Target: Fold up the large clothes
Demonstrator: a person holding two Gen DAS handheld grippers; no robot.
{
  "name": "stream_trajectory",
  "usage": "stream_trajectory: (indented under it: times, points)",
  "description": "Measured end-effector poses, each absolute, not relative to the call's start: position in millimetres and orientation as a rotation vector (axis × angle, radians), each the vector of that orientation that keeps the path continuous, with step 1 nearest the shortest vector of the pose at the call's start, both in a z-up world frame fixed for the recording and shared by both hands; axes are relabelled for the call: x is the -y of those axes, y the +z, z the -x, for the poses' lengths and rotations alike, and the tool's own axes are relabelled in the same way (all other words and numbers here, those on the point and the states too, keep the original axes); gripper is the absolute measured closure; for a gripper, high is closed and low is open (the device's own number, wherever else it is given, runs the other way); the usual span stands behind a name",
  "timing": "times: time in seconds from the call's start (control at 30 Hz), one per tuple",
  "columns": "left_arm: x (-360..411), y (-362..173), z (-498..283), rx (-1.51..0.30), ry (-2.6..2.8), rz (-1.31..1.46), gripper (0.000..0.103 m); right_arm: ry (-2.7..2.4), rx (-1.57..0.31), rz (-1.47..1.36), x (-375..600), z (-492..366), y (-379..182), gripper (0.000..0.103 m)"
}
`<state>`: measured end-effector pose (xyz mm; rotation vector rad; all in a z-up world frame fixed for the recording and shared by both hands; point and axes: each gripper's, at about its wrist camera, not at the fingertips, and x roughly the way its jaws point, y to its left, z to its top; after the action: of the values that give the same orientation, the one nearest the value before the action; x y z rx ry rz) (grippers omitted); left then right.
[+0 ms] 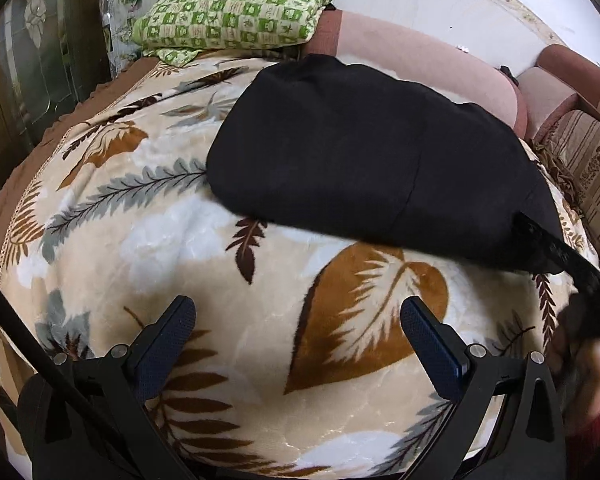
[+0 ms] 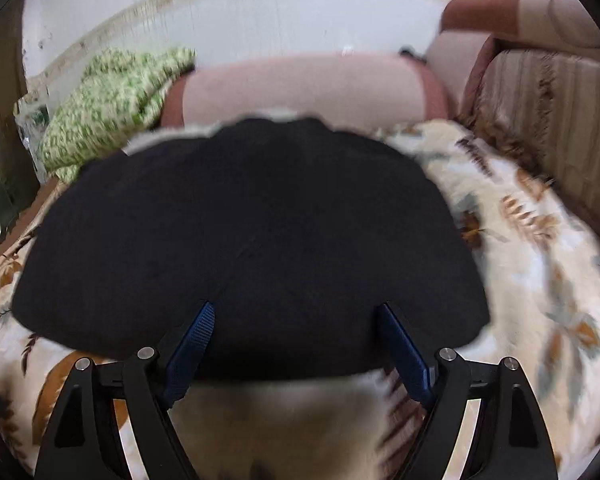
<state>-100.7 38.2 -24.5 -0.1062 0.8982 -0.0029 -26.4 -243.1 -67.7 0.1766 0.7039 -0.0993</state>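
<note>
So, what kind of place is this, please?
Probably a home living room or bedroom: a plush leaf-print blanket covers a wide seat, with a pink sofa backrest, a green checked cloth and the black garment.

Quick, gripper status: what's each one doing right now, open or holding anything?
Left gripper: open, holding nothing, above the blanket.
Right gripper: open, holding nothing, at the near edge of the black garment.

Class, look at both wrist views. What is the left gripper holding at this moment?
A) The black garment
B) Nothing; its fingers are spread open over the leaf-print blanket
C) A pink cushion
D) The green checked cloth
B: the left gripper has its fingers wide apart above the bare leaf-print blanket, short of the black garment.
</note>
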Motion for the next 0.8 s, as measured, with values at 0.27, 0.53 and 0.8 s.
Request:
stream_trajectory:
  times: [0.27, 0.53, 0.8]
  points:
    - [-55.6, -11.1, 76.0, -0.889, -0.01, 0.192, 0.001, -0.094, -0.687, -0.18, 262.0, 19.0, -53.1, 0.005]
    - [-61.4, -13.9, -14.9, -0.886, 0.12, 0.085, 0.001, -0.276, -0.638, -0.428, 345.7, 42.6, -48.6, 0.013]
    - [-89.7, -31.9, -46.2, -0.954, 0.087, 0.217, 0.0, -0.327, -0.692, -0.477, 361.2, 34.0, -60.6, 0.02]
